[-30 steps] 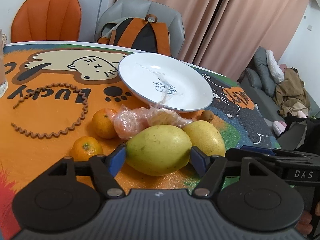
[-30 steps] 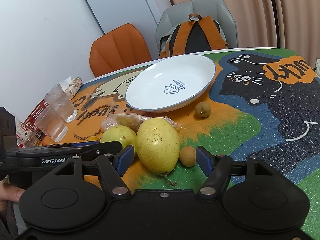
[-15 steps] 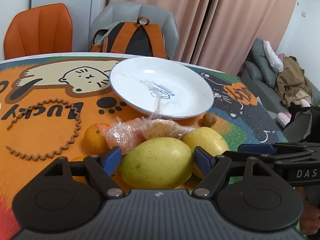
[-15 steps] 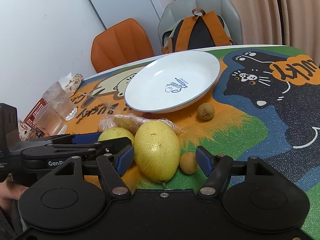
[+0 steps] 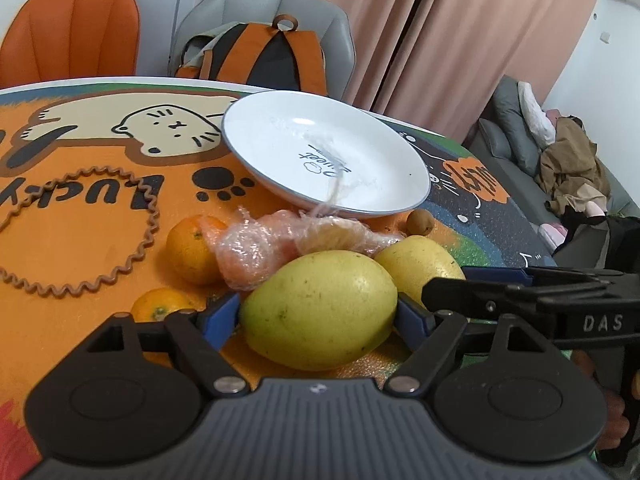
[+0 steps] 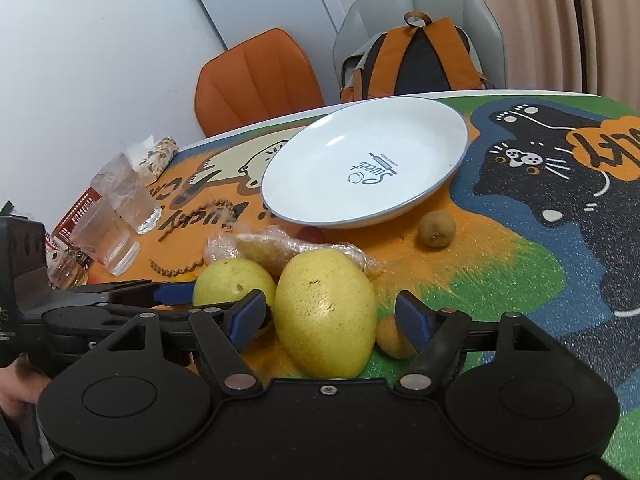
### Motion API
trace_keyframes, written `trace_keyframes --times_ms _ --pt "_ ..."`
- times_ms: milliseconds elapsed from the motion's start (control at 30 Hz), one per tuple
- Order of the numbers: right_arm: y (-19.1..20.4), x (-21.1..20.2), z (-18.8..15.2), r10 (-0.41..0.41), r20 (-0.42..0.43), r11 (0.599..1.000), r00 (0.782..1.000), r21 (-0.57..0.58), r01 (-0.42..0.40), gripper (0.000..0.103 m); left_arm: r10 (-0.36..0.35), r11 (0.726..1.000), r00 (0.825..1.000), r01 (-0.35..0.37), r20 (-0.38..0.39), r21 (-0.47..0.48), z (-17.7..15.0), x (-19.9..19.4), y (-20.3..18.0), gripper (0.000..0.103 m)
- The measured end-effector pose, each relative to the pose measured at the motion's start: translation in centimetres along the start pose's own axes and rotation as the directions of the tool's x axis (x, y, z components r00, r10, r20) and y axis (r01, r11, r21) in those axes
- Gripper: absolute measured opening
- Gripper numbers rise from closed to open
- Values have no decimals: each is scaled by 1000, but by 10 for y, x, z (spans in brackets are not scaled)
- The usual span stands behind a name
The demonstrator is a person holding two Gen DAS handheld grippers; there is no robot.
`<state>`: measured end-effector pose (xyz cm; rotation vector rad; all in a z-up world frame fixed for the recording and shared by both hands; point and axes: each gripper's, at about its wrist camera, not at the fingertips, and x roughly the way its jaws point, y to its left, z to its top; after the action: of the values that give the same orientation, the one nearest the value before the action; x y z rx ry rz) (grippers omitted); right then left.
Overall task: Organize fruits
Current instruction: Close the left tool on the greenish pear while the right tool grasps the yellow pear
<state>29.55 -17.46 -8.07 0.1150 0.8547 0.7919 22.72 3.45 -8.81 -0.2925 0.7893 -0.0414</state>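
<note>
A white plate (image 5: 360,196) sits mid-table, also in the right wrist view (image 6: 288,200). In front lie two yellow-green mangoes, plastic-wrapped fruit (image 5: 280,240), two oranges (image 5: 188,248) and small brown longans (image 6: 437,229). My left gripper (image 5: 318,316) is shut on the greener mango (image 5: 320,312), both pads touching its sides. My right gripper (image 6: 331,318) is open around the yellower mango (image 6: 326,312); its left pad is near the skin, its right pad stands apart, next to a small longan (image 6: 390,338).
Two clear plastic cups (image 6: 116,216) and a snack packet stand at the table's left edge. A brown wavy ring (image 5: 80,224) lies on the orange mat. An orange chair (image 5: 72,32) and a grey chair with a backpack (image 5: 260,52) stand behind the table.
My left gripper's pads have closed onto the greener mango. My right gripper has moved further in around the yellower mango.
</note>
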Motion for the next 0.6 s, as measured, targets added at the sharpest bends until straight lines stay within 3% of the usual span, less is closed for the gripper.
trace_keyframes --times_ms 167,467,500,533,600 --pt "-3 8 -3 9 -34 1000 999 6 -8 72 25 1000 1000 -25 2 -3 -2 -6 2 80" --pt "12 20 -11 -31 -62 995 998 -96 25 72 53 998 998 -52 36 -27 -5 -21 7 80" --pt "15 21 -11 -35 -62 994 997 -107 28 70 53 998 998 -52 39 -28 -5 -23 7 80" --pt "16 22 -11 -37 -62 993 997 -113 30 61 54 998 998 -53 42 -31 -6 -25 7 80" --pt "17 23 -10 -41 -60 993 997 -111 34 58 59 998 997 -58 49 -33 -7 -28 7 80"
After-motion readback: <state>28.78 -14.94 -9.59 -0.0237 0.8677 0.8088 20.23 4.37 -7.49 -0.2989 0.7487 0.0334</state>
